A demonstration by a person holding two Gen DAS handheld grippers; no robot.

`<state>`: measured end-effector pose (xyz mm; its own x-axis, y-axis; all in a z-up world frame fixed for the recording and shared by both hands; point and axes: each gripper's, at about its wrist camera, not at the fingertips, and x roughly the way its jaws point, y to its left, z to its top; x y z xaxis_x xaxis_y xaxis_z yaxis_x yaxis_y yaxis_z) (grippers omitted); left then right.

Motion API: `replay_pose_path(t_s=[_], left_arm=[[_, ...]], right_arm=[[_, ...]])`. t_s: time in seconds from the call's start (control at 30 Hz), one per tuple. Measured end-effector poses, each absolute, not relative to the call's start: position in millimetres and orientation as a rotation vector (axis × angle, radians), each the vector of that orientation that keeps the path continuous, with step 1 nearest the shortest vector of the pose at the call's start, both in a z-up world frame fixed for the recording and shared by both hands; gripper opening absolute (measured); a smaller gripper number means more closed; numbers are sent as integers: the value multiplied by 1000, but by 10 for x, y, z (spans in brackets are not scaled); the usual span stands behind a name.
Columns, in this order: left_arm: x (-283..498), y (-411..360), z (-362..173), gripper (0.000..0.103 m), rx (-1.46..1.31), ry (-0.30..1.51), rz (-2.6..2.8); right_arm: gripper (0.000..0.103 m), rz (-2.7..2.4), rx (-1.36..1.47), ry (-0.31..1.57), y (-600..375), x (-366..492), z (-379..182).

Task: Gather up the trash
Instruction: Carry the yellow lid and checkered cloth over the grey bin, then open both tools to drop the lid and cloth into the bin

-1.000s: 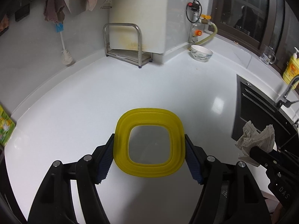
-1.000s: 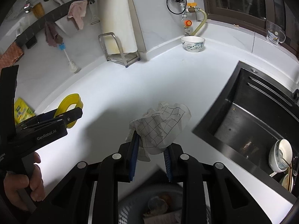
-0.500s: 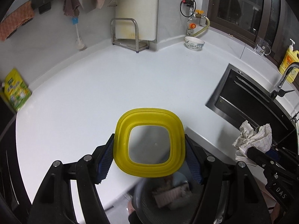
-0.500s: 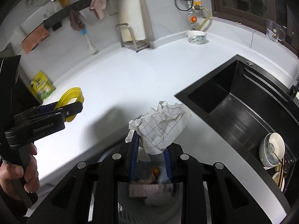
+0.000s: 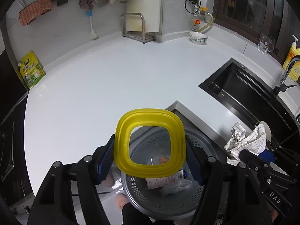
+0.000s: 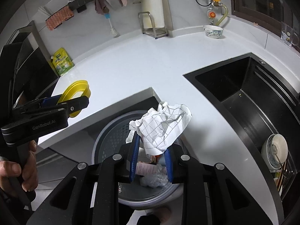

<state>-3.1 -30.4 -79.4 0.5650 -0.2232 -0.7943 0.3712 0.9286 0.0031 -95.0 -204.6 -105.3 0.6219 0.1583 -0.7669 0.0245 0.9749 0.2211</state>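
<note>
My left gripper (image 5: 150, 159) is shut on a yellow-rimmed clear lid (image 5: 121, 146) and holds it above a grey perforated trash bin (image 5: 195, 193) on the floor off the counter's corner. My right gripper (image 6: 151, 159) is shut on a crumpled white checked paper (image 6: 161, 125) and holds it over the same bin (image 6: 108, 136). The bin holds a printed wrapper (image 5: 165, 181), clear plastic and other scraps. The lid (image 6: 75, 91) and left gripper also show at the left of the right wrist view. The paper (image 5: 247, 140) shows at the right of the left wrist view.
White L-shaped counter (image 5: 112, 78) with a black sink (image 6: 249, 97) holding bowls (image 6: 275, 150). At the back stand a metal rack (image 5: 138, 28), a patterned bowl (image 5: 198, 37), a green pouch (image 5: 31, 71), a glass mug (image 5: 265, 43) and a yellow soap bottle (image 5: 292, 56).
Both grippers have pulled back from over the counter to above the bin, which has come fully into view. The lid and the paper stay gripped.
</note>
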Motion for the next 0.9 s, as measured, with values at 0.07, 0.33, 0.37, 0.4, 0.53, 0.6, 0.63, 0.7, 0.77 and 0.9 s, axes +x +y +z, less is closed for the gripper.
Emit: replay_pose_path(t_s=[0.07,0.33,0.37,0.4,0.53,0.6,0.63,0.7,0.77,0.9], left_arm=[[-67,-297,-830,67,180,913,-346],[-138,-257,-1049,67,188,964,-334],[-145,-257,-1075,67,186,970,-333],[-151,-256,-1105,67,187,977,-332],[-173,-254,-1216,67,193,999,-327],[-177,-250,-1244,68,190,1007,-327],[-181,-249,-1254,68,189,1009,-326],[-188,-245,-1267,68,188,1015,-326],[-192,-243,-1274,69,187,1018,-325],[-192,-226,-1269,70,180,1024,-320]], right_arm=[[24,88,215,911,-2027,-975,-1086],[24,113,230,961,-1957,-985,-1288],[24,123,227,969,-1941,-980,-1321],[24,138,225,975,-1923,-975,-1356],[24,166,220,994,-1877,-950,-1470],[24,171,225,1001,-1864,-927,-1509],[24,174,224,1003,-1854,-916,-1515],[24,178,220,1009,-1833,-890,-1535],[25,179,221,1013,-1823,-871,-1552],[25,181,229,1012,-1824,-850,-1553]])
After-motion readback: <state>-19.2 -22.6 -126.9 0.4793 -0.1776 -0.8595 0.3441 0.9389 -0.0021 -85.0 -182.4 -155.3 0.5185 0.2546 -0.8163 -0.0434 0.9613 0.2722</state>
